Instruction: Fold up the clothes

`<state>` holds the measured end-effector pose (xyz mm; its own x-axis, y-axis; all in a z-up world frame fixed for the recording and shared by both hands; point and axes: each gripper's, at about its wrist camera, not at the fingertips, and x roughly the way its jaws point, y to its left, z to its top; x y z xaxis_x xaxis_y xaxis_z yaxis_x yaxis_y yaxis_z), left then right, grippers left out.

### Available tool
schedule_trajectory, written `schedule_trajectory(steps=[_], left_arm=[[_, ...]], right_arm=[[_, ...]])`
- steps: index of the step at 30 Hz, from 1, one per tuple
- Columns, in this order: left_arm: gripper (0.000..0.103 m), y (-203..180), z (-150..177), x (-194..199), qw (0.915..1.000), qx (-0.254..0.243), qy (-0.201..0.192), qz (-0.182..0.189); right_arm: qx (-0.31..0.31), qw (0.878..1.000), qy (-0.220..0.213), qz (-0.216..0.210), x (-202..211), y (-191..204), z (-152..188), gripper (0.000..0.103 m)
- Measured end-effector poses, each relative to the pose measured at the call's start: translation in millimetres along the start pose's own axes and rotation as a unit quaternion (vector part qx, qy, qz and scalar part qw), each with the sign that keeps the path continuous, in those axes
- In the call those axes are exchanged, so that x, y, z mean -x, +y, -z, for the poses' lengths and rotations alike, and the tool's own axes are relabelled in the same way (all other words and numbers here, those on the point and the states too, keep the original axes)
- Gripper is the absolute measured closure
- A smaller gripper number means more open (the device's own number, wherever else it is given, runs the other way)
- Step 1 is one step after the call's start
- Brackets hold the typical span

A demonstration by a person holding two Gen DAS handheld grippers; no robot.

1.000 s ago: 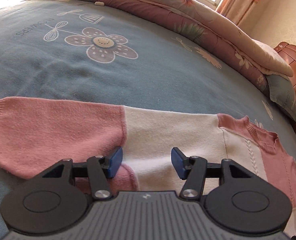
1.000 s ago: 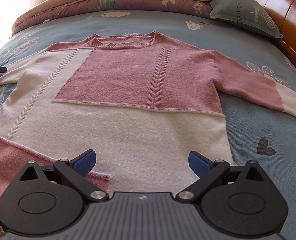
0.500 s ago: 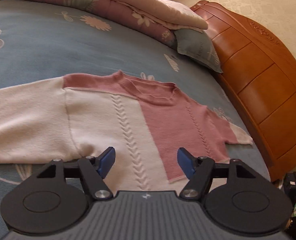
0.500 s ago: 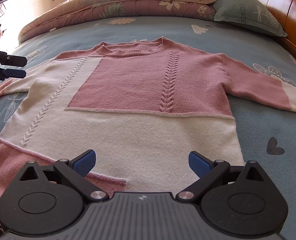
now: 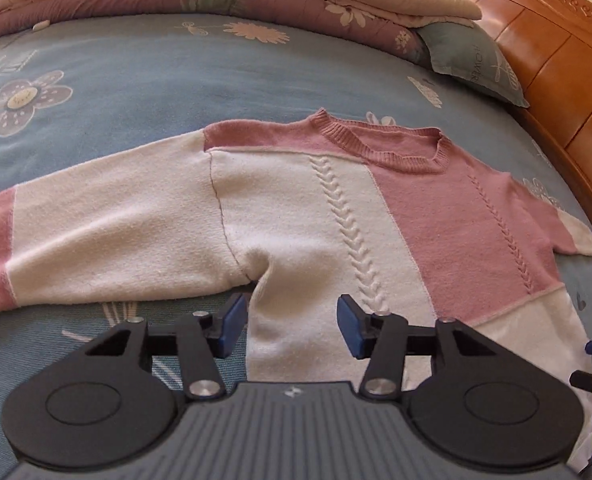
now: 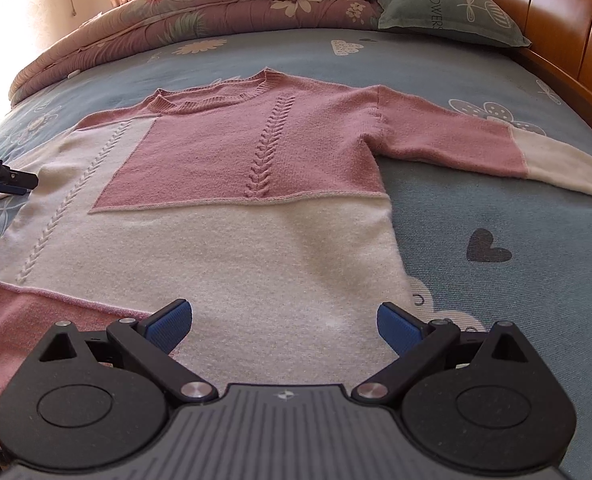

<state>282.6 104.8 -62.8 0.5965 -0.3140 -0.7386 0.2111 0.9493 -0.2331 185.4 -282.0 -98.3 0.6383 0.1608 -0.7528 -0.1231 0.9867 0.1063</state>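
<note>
- Sweater (image 6: 231, 216) lies flat, face up, on blue floral bedsheet (image 6: 496, 288), both sleeves out; no fold made yet.
- Your left gripper (image 5: 291, 320) sits at the armpit by the left sleeve (image 5: 107, 232); jaws about half open, just been closing, cloth beneath them but nothing pinched.
- Your right gripper (image 6: 283, 324) hovers over the hem; jaws wide apart, empty.
- Risk: soft, fuzzy knit stretches. Pinch one layer only and the back panel probably drags, skewing the fold.
- Risk: bunching at the armpit could leave a ridge.
- Texture: cable-braid ribs, ribbed collar (image 6: 215, 96), pink and cream blocks.
</note>
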Motion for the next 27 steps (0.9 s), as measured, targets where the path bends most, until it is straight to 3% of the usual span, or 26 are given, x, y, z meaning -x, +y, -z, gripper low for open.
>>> schedule_trajectory(steps=[3, 5, 7, 10, 12, 15, 20, 24, 27], left_arm=[[0.031, -34.5, 10.3, 15.7, 0.9979, -0.053, -0.010, 0.036], [0.031, -57.0, 21.4, 16.4, 0.9958, -0.080, -0.004, 0.045], [0.031, -69.7, 36.9, 8.6, 0.9952, -0.093, 0.010, 0.028], [0.032, -73.6, 64.3, -3.1, 0.9965, -0.076, 0.036, 0.004], [0.032, -75.7, 85.7, -2.0, 0.9955, -0.086, 0.031, -0.027], [0.028, -80.7, 108.4, 14.2, 0.9936, -0.100, 0.023, -0.048], [0.028, -74.5, 116.9, 38.8, 0.9962, -0.060, 0.030, -0.056], [0.024, -68.5, 117.1, 34.8, 0.9981, -0.009, 0.030, -0.053], [0.021, -69.4, 119.6, 32.9, 0.9979, 0.006, 0.021, -0.061]], right_arm=[[0.014, 1.000, -0.010, -0.018, 2.1, 14.8, -4.1, 0.001], [0.037, 0.999, -0.015, -0.036, -1.7, 31.3, -6.0, 0.000], [0.064, 0.997, -0.014, -0.044, -8.9, 48.9, -4.8, 0.000], [0.104, 0.994, 0.002, -0.042, -22.4, 69.1, 4.7, 0.000], [0.117, 0.992, 0.017, -0.039, -29.6, 74.5, 18.0, 0.000], [0.124, 0.991, 0.003, -0.041, -18.3, 71.3, 35.0, 0.000], [0.150, 0.988, 0.013, -0.034, 3.7, 72.8, 47.6, 0.000], [0.157, 0.986, -0.003, -0.062, 9.5, 93.7, 44.9, 0.000], [0.182, 0.981, 0.015, -0.061, 1.6, 109.9, 57.2, 0.000]])
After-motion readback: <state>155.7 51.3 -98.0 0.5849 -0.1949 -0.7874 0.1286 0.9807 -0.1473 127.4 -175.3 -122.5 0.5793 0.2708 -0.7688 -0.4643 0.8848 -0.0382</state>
